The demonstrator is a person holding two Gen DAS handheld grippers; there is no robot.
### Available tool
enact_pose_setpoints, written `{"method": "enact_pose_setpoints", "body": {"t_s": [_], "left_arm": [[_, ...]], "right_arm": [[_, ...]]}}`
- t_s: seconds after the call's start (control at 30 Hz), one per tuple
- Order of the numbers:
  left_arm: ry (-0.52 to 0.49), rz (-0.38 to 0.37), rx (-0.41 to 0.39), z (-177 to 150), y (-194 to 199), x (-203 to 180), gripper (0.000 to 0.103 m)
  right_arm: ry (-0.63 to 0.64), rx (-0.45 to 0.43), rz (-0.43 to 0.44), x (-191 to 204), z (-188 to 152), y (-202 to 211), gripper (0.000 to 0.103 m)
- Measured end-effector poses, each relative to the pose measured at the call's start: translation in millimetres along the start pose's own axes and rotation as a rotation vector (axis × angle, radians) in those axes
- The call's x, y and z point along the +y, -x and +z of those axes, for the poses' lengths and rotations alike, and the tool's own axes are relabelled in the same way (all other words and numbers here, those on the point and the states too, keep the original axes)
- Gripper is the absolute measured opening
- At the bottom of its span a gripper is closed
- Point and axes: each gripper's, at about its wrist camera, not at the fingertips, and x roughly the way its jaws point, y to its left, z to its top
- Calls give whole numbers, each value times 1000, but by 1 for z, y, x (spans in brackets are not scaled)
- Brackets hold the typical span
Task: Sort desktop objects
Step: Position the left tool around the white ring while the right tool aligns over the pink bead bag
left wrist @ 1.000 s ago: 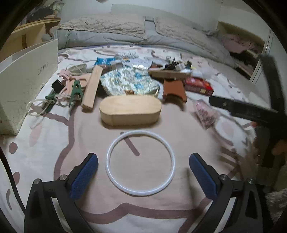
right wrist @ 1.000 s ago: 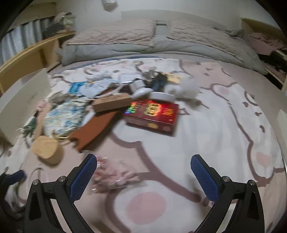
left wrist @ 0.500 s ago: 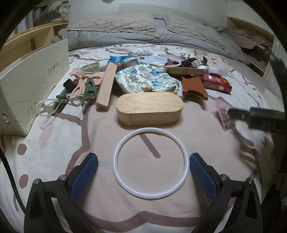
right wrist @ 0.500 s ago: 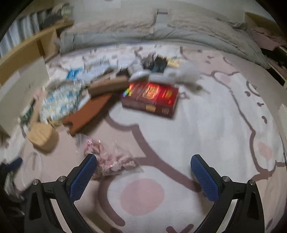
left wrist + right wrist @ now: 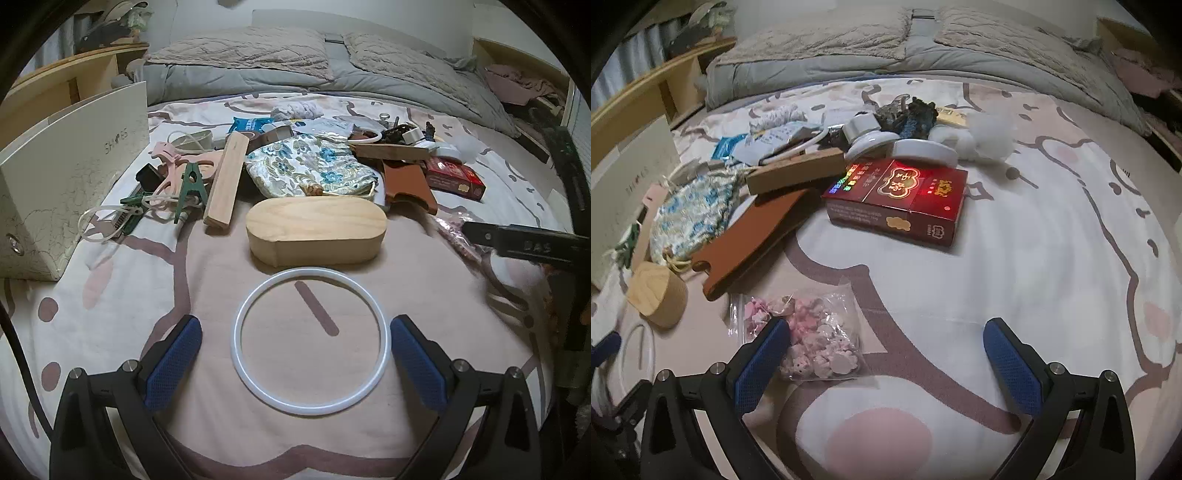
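Many loose objects lie heaped on a cream bedspread printed with pink and mauve shapes (image 5: 110, 273), with nothing visibly sorted yet. Largest is an upright white cardboard box (image 5: 70, 173) at my left. Before it sits an oval pale wooden block (image 5: 314, 230), then a flat dark red printed carton (image 5: 897, 201), then a thin white rubber ring (image 5: 309, 347), then a small clear bag of pink sweets (image 5: 809, 339). My left gripper (image 5: 295, 363) hovers with its blue pads wide apart either side of the ring, holding nothing. My right gripper (image 5: 886, 363) is equally spread and empty, its left pad over the bag. I judge the ring pickup is in hand; next I must lower and close across its thin rim.
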Motion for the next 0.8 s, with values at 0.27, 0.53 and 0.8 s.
{"method": "enact_pose_setpoints", "body": {"t_s": [0.27,0.53,0.8], "left_arm": [[9,75,8,0,-3,11,103],[52,71,11,1,-2,21,103],[46,83,9,-1,-3,19,103]], "right_arm": [[-21,15,-49,-6,-4,-1,103],[35,-54,102,8,-2,16,103],[220,-21,127,47,-3,2,103]]}}
